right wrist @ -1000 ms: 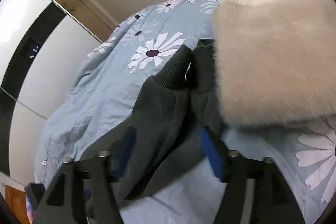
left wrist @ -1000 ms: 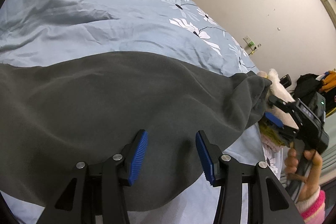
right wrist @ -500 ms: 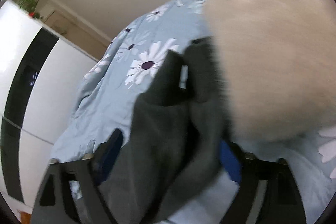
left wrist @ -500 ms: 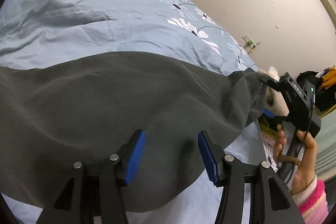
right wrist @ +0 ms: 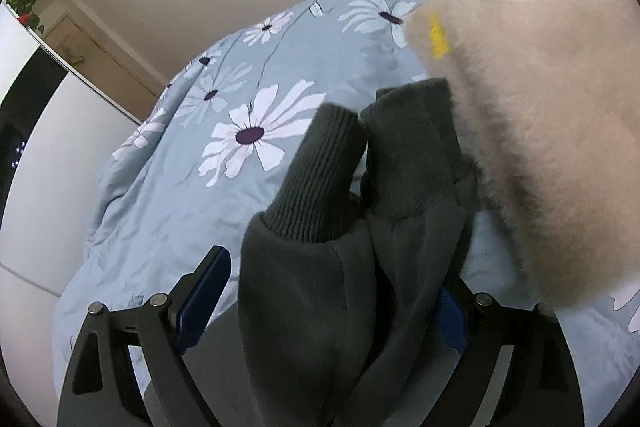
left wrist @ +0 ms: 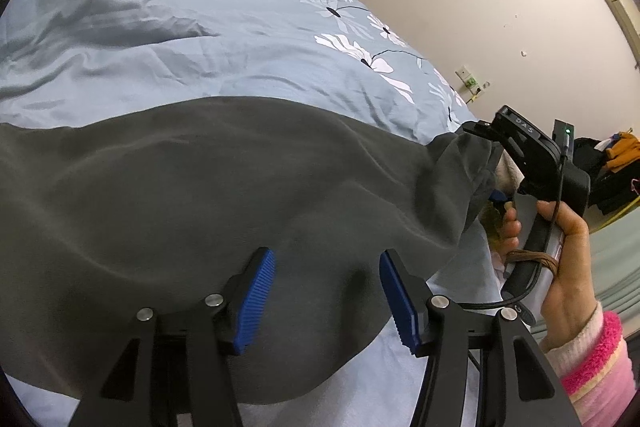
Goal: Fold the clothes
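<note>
The sweatshirt (right wrist: pixel 352 247) lies on the duvet (right wrist: pixel 168 195), beside the fluffy garment (right wrist: pixel 552 131).

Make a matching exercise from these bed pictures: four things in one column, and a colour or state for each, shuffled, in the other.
Things:
1. dark grey sweatshirt
2. fluffy cream sweater
3. flower-printed duvet cover
4. ribbed grey cuffs

Descriptions:
A. light blue, wrinkled, spread under everything
B. side by side, sticking up ahead of the right gripper
C. spread flat in front of the left gripper
D. pale and fuzzy, right beside the cuffs

Pairs: 1-C, 2-D, 3-A, 4-B
</note>
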